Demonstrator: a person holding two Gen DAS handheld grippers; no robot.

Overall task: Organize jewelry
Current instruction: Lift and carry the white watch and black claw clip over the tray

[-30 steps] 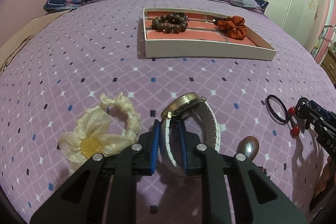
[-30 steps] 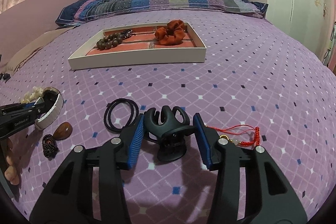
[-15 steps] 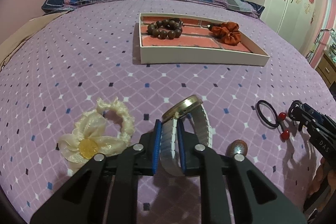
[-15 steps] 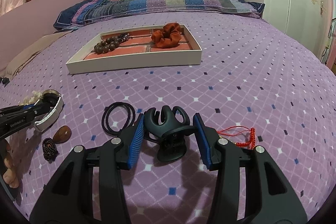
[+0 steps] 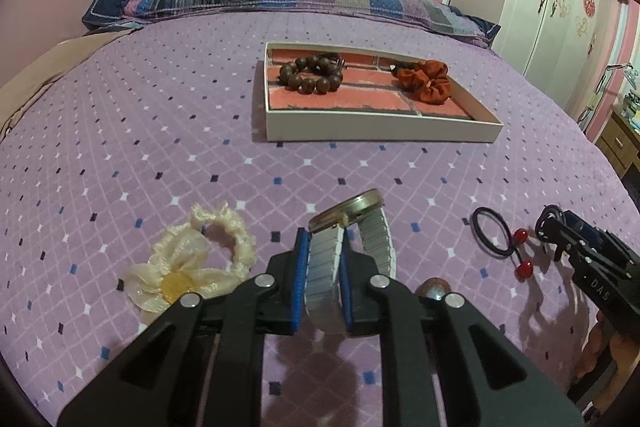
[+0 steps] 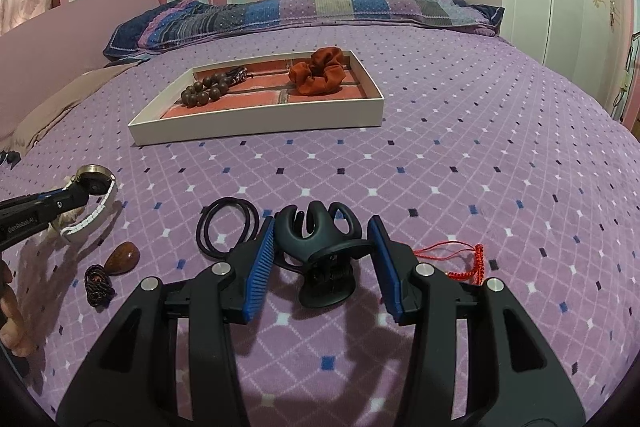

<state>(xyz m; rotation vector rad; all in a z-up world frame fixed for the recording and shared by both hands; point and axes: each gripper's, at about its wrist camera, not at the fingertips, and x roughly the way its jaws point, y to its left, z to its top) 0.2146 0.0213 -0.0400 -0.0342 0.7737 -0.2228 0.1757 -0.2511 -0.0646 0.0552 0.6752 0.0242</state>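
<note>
Both grippers held jewelry above the purple bedspread (image 5: 160, 147).

The left gripper (image 5: 323, 279) was clamped on the white band of a wristwatch (image 5: 352, 223), raised near a cream flower scrunchie (image 5: 192, 267). The right gripper (image 6: 324, 259) pinched a black claw hair clip (image 6: 320, 239) between its blue pads, beside black hair ties (image 6: 224, 231). Farther up the bed, a white tray (image 5: 376, 131) held a wooden bead bracelet (image 5: 312, 77) and a rust scrunchie (image 5: 426, 83).
</note>
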